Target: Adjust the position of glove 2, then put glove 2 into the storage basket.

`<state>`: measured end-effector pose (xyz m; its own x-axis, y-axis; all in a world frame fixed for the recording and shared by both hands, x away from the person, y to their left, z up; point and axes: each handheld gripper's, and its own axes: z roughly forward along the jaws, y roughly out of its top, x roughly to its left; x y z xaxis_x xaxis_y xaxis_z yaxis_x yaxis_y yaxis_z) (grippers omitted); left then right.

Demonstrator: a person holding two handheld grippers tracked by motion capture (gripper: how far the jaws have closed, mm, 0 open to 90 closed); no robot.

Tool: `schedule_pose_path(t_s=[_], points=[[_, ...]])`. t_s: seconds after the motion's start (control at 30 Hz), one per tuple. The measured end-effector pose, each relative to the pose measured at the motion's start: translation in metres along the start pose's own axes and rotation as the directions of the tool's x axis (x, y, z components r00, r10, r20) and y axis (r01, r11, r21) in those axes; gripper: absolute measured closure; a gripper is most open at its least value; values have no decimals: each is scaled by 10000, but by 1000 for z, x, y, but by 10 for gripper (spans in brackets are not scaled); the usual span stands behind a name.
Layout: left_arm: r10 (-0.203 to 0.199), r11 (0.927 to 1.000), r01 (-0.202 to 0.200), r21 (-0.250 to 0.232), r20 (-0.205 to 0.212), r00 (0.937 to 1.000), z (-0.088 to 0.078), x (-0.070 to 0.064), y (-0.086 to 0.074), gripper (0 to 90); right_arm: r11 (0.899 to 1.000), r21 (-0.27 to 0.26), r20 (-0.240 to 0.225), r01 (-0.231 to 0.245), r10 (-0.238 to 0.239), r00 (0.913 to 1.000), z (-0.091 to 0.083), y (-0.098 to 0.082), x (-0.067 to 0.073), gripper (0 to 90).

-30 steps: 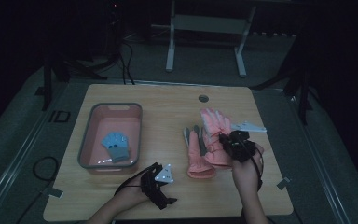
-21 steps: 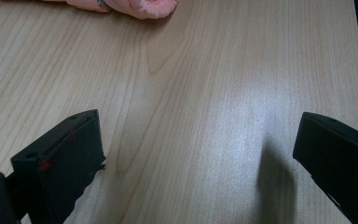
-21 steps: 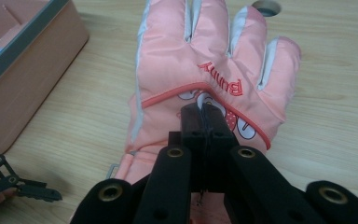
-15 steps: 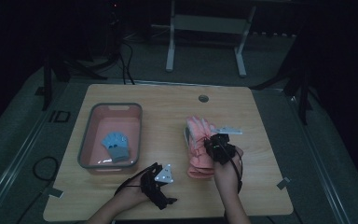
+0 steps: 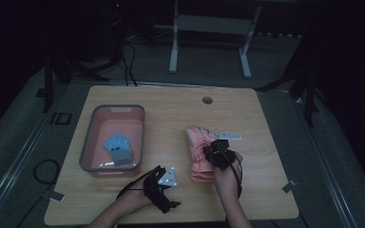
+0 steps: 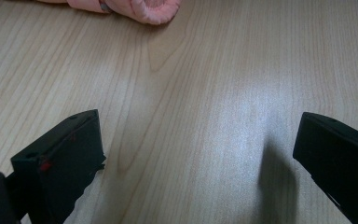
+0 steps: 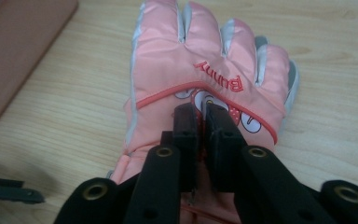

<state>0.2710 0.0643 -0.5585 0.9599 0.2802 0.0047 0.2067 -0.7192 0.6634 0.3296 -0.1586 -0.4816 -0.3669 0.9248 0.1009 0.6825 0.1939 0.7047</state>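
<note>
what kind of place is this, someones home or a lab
Most likely a lab or recording room, not a home: a bare wooden table stands on grey floor mats in a dim room, with cables and a metal stand behind it.

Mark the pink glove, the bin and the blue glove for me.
pink glove [image 7: 205, 60]: right gripper view, back of the glove above the "Bunny" lettering.
bin [image 5: 86, 142]: high view, its left grey rim.
blue glove [image 5: 118, 148]: high view, middle of the glove, lying inside the bin.
</note>
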Motion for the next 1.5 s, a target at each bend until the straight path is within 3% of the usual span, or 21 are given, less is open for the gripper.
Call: schedule_pose_path(t_s=[0.2, 0.27, 0.43, 0.5, 0.57, 0.67, 0.73, 0.87, 0.97, 1.1, 1.23, 1.3, 1.4, 1.5], points=[[-72, 9999, 71, -82, -78, 9999, -1, 0, 1, 18, 9981, -590, -537, 202, -234, 9983, -17, 6, -7, 615], [-126, 9998, 125, -122, -71, 9999, -1, 1, 1, 18, 9968, -657, -563, 445, -482, 9972, -18, 5, -10, 538], [-247, 9997, 247, -55, -101, 9996, -1, 2, 0, 18, 9944, -932, -904, 495, -580, 9942, -25, 6, -20, 320], [-395, 9992, 394, -73, -138, 9991, 0, 3, 1, 18, 9942, -948, -1389, 504, -634, 9883, -29, 8, -25, 218], [-561, 9984, 559, -125, -200, 9982, -1, 3, 2, 18, 9925, -1014, -1572, 680, -835, 9840, -32, 10, -30, 166], [-1029, 9943, 1019, -300, -336, 9941, -4, 3, 5, 18, 9878, -968, -1824, 1218, -1379, 9735, -34, 11, -36, 144], [-1147, 9931, 1133, -315, -466, 9923, -9, 2, 9, 18, 9790, -1095, -1910, 1720, -1905, 9629, -37, 11, -41, 151], [-1335, 9898, 1292, -594, -752, 9882, -22, -1, 19, 18, 9451, -1486, -1569, 2910, -3131, 9367, -42, 13, -53, 144], [-1424, 9872, 1345, -861, -927, 9855, -33, -1, 32, 18, 9248, -1617, -1292, 3445, -3659, 9217, -43, 12, -63, 140], [-1716, 9815, 1602, -1048, -1108, 9789, -40, 4, 47, 18, 9365, -1040, -1337, 3349, -3468, 9284, -43, 11, -78, 141], [-2031, 9740, 1911, -1218, -955, 9745, -45, 13, 64, 19, 9348, -972, -1314, 3417, -3524, 9266, -42, 10, -86, 139], [-2062, 9733, 1953, -1207, -858, 9747, -45, 17, 73, 22, 9369, -913, -1549, 3376, -3482, 9245, -39, 9, -88, 128], [-2037, 9720, 1910, -1368, -862, 9752, -44, 23, 87, 30, 9494, -1030, -1894, 2967, -3115, 9312, -33, 8, -89, 111], [-2082, 9685, 1930, -1573, -866, 9742, -43, 31, 98, 31, 9489, -1077, -2198, 2965, -3136, 9238, -29, 7, -88, 111]])
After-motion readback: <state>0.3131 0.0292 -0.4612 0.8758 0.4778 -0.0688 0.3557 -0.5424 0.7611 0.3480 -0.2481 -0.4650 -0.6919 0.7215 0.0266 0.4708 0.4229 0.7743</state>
